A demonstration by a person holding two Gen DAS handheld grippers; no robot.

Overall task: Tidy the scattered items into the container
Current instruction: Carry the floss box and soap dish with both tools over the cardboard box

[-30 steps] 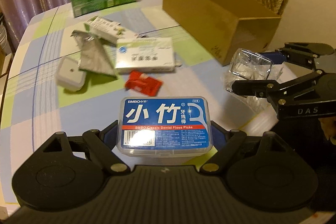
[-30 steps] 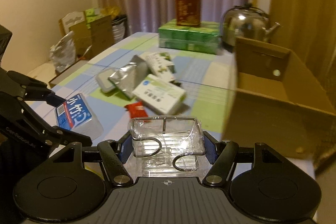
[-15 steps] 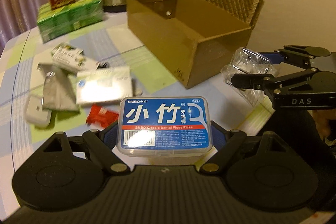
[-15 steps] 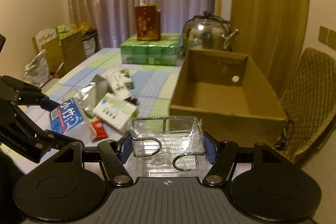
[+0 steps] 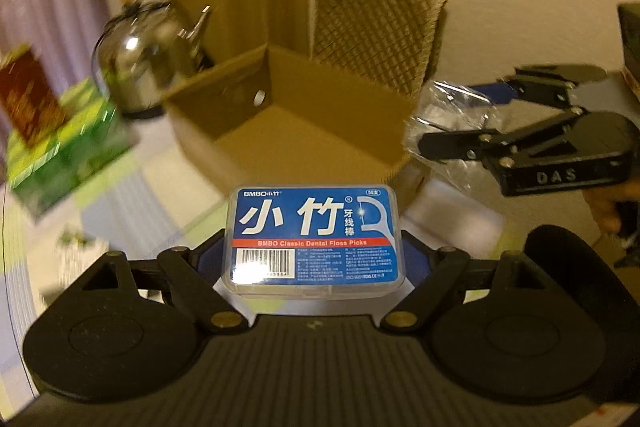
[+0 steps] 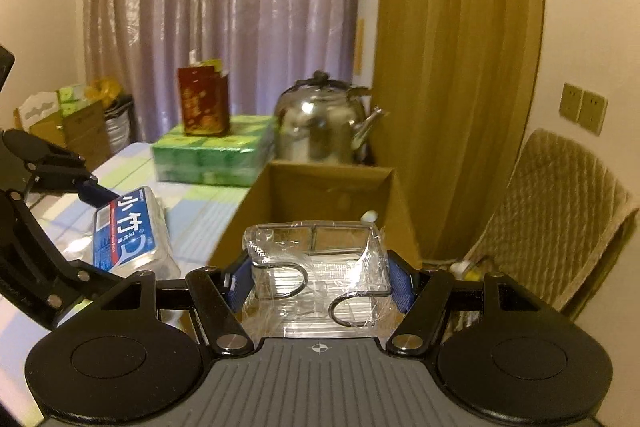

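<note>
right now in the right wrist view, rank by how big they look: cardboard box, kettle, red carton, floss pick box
1. cardboard box
2. kettle
3. floss pick box and red carton look alike; the floss box is nearer the camera, so I won't rank them.

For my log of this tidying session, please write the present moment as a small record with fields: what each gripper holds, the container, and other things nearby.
left gripper: shut on the blue-labelled clear plastic dental floss pick box
right gripper: shut on the clear plastic-wrapped tray with wire hooks
container: open brown cardboard box, inside looks bare as far as visible
position: both held items near the box's front edge, not yet inside
behind the box: shiny steel kettle
beside the kettle: green packs with a dark red carton on top
right of the box: woven chair
</note>
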